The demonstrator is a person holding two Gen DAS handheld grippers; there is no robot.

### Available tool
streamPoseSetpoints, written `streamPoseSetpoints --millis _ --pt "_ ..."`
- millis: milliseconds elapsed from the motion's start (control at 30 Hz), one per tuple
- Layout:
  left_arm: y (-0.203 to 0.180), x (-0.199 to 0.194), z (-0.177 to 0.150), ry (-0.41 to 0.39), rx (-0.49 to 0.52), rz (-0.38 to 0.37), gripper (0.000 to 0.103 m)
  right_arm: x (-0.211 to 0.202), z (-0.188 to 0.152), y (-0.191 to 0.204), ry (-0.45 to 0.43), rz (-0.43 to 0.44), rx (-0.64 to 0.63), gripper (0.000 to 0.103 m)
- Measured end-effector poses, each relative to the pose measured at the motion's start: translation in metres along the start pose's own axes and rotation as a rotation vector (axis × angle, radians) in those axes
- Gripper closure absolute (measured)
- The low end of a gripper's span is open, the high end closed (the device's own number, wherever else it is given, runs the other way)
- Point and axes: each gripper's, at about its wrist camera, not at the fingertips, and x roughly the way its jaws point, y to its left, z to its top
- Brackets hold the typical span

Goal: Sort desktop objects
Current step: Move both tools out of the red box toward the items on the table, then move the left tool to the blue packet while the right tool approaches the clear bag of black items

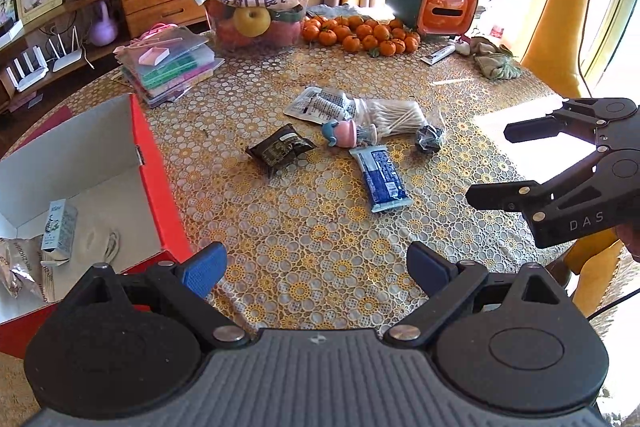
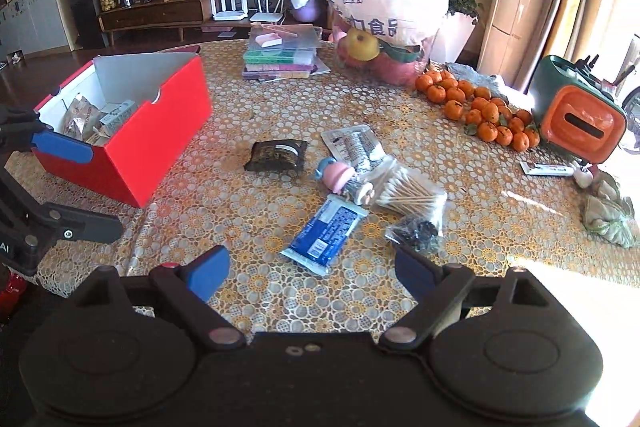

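Note:
A red box [image 1: 160,163] [image 2: 160,131] stands open at the table's left, with a small carton [image 1: 59,225] and a foil packet [image 2: 80,121] inside. Mid-table lie a dark sachet [image 1: 280,149] [image 2: 278,155], a blue packet [image 1: 382,179] [image 2: 324,235], a pink and blue toy [image 1: 342,133] [image 2: 336,175], a bag of cotton swabs [image 1: 396,117] [image 2: 408,191], a white pouch [image 1: 320,105] [image 2: 352,143] and a small bag of dark bits [image 1: 428,139] [image 2: 418,229]. My left gripper [image 1: 316,275] [image 2: 70,187] hangs open beside the box. My right gripper [image 2: 312,273] [image 1: 496,161] is open, short of the blue packet.
At the back stand a white plastic bag over a tub of fruit [image 1: 256,3], a heap of tangerines [image 1: 360,33], an orange and green tissue box [image 1: 436,7], a stack of plastic cases [image 1: 172,65], a tube [image 1: 438,53] and a crumpled cloth [image 1: 494,61]. A yellow chair [image 1: 560,27] flanks the table's right edge.

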Motion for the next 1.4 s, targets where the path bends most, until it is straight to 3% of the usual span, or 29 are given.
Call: streamPoseSetpoints --millis 500,1033,1400 --pt "-0.044 0.062 0.021 0.013 0.020 -0.068 0.006 0.035 -0.012 -0.065 0.028 -0.046 0.084 0.014" --pt "-0.065 0.146 0.034 0.053 -0.013 -0.058 0.006 0.091 -0.010 -0.098 0.077 -0.019 0.100 0.019" --pt "-0.075 0.176 0.039 0.085 -0.023 -0.037 0.007 0.117 -0.005 -0.107 0.100 0.007 0.079 0.025"
